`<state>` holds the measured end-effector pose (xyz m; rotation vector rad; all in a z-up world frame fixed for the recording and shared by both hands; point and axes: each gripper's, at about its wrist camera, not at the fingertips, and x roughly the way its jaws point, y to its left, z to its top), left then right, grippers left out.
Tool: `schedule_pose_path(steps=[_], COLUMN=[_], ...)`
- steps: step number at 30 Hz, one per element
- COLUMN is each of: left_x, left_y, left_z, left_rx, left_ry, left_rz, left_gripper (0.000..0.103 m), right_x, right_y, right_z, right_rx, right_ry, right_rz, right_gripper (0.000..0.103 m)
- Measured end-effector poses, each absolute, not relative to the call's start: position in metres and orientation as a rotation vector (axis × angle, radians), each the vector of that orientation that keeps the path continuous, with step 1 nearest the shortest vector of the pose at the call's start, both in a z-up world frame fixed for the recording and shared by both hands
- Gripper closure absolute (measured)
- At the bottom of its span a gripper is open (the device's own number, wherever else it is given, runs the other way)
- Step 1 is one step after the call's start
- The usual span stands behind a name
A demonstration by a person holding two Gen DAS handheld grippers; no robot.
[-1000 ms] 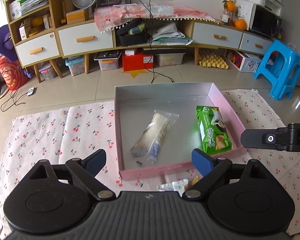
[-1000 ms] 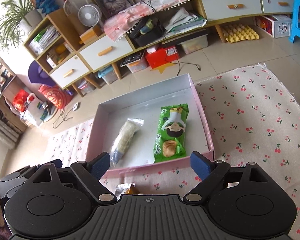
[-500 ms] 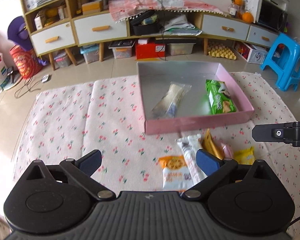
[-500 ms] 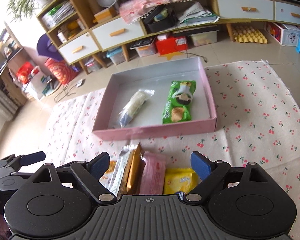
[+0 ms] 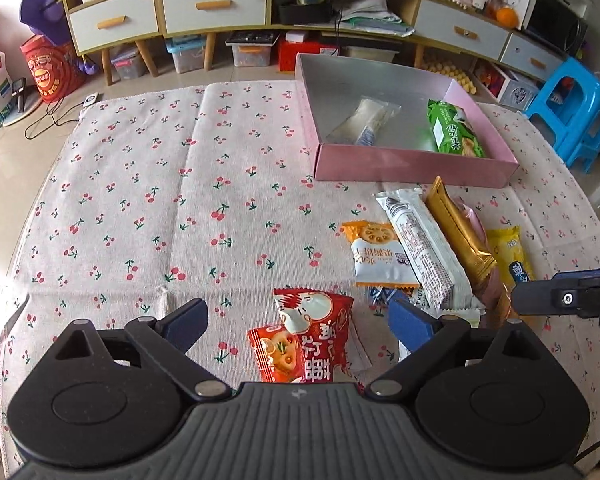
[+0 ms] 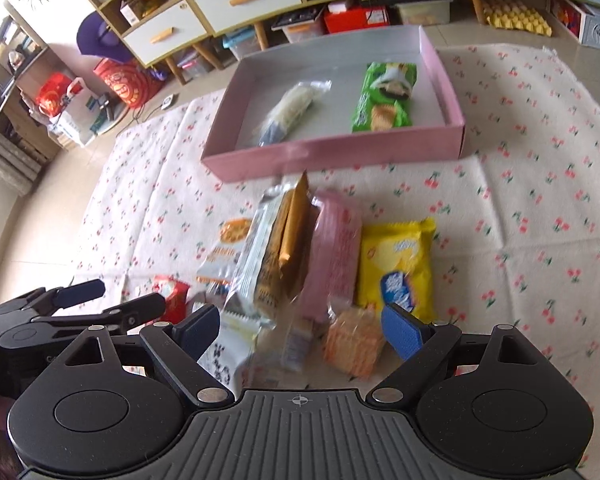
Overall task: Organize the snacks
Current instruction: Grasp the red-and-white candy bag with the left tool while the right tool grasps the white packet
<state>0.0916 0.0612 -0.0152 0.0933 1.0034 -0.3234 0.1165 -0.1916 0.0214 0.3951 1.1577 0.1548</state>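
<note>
Snacks lie in a loose group on the cherry-print cloth [image 5: 148, 184] spread on the floor, just in front of the pink box [image 5: 416, 168]. In the box there are two packets apart from each other: a clear one [image 5: 364, 122] and a green one [image 5: 454, 128]. On the cloth, side by side and partly overlapping, lie an orange-and-white packet [image 5: 380, 254], a long white packet [image 5: 424, 248], a gold packet [image 5: 460, 236], a pink packet [image 6: 336, 252] and a yellow packet [image 6: 396, 264].

The left hand-held gripper [image 5: 298, 322] stands wide open above a red packet [image 5: 312, 336]; its jaws have just been closing a little, and the pads do not touch the packet. The right hand-held gripper [image 6: 300, 332] is also wide open, over the near end of the group, and it grips nothing.
</note>
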Motion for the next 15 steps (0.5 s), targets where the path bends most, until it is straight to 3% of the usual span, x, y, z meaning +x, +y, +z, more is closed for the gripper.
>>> schedule_pose_path(steps=[5, 10, 15], left_x=[0.091, 0.093, 0.096], left_y=[0.066, 0.071, 0.077], left_z=[-0.026, -0.032, -0.037], left_rx=[0.079, 0.063, 0.009], left_ry=[1.041, 1.060, 1.103], left_rz=[-0.338, -0.360, -0.383], left_gripper=[0.021, 0.043, 0.055], right_x=[0.105, 0.103, 0.100], right_y=[-0.168, -0.149, -0.134], right_z=[0.017, 0.013, 0.010], right_rx=[0.355, 0.353, 0.361], right_ry=[1.185, 1.215, 1.237], right_rz=[0.183, 0.228, 0.252], right_gripper=[0.013, 0.013, 0.015])
